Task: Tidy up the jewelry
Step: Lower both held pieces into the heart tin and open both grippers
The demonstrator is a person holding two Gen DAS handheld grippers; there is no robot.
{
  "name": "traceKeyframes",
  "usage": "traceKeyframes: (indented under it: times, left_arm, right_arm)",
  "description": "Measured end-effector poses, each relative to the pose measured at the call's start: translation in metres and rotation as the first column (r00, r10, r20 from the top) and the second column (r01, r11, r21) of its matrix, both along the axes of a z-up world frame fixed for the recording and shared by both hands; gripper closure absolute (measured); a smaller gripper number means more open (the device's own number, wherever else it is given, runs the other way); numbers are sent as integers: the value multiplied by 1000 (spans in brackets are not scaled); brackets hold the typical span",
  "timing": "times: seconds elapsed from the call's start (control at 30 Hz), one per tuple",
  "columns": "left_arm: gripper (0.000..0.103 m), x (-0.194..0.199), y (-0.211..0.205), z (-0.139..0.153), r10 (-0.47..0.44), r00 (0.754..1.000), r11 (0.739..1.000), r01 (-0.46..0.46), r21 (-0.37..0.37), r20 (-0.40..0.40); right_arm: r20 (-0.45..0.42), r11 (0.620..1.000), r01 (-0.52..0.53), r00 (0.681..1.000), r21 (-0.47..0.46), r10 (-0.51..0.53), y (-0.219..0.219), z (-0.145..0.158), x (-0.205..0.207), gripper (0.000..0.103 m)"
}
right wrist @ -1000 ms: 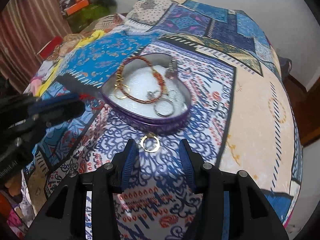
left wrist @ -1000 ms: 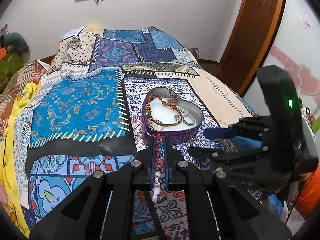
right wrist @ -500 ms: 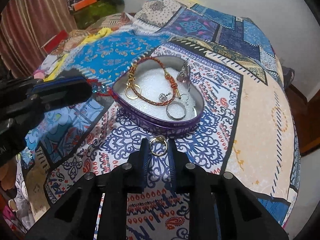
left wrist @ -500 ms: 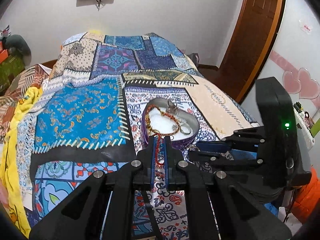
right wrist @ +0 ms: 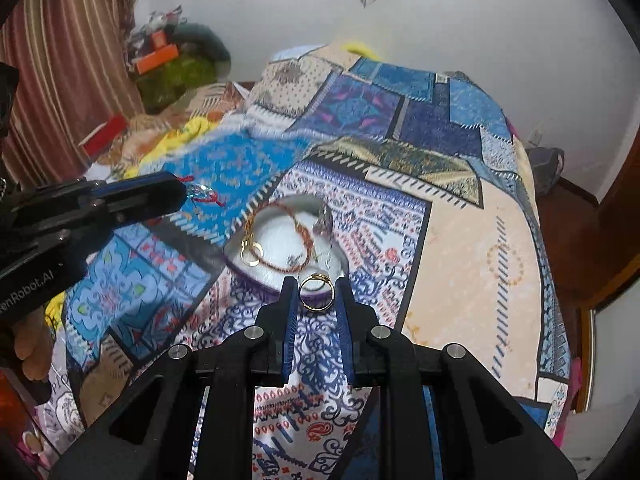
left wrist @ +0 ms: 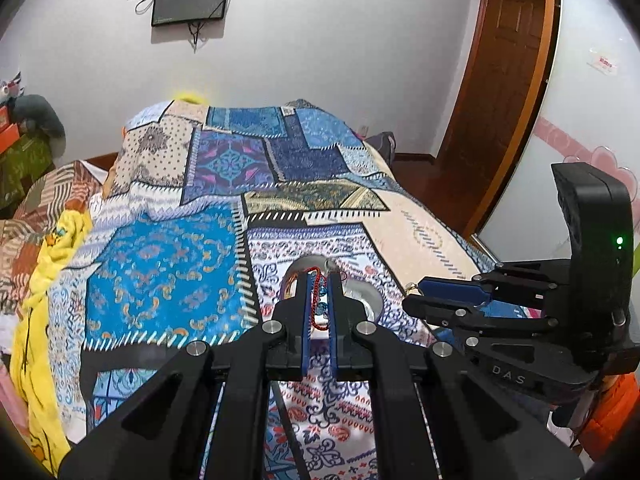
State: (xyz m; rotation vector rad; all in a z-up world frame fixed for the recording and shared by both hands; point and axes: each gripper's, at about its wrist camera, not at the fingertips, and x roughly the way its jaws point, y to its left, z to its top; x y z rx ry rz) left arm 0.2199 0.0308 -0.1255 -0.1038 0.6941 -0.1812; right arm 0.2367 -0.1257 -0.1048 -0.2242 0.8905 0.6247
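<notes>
Carrying the gold ring (right wrist: 316, 293) clamped between our right gripper (right wrist: 316, 300) fingers, we should ease it over the heart-shaped tin (right wrist: 256, 270) just ahead before letting go. Our left gripper (left wrist: 319, 300) is closed on a red cord bracelet (left wrist: 317, 300). Beyond, the tin sits on the patchwork bedspread (right wrist: 460, 240), holding a braided bracelet (right wrist: 296, 236) and rings.

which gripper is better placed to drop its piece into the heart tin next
Right, probably. The right gripper holds the gold ring right at the heart tin rim; the left gripper, pinching the red bracelet, sits farther off.
</notes>
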Motion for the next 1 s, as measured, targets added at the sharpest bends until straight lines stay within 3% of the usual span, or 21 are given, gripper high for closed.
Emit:
traceKeyframes:
  times: [0.33,1.0]
  left_arm:
    - [97,22,-4,-5,-21,1000,1000,21,-14,-7]
    - [97,55,0,-51,-66,989,997,60,-52,-134]
  right_arm:
    - [12,999,-1,1000,38,1,7,2,15,86]
    - [-55,997,-78,995,-12,77,29,-29,38,86]
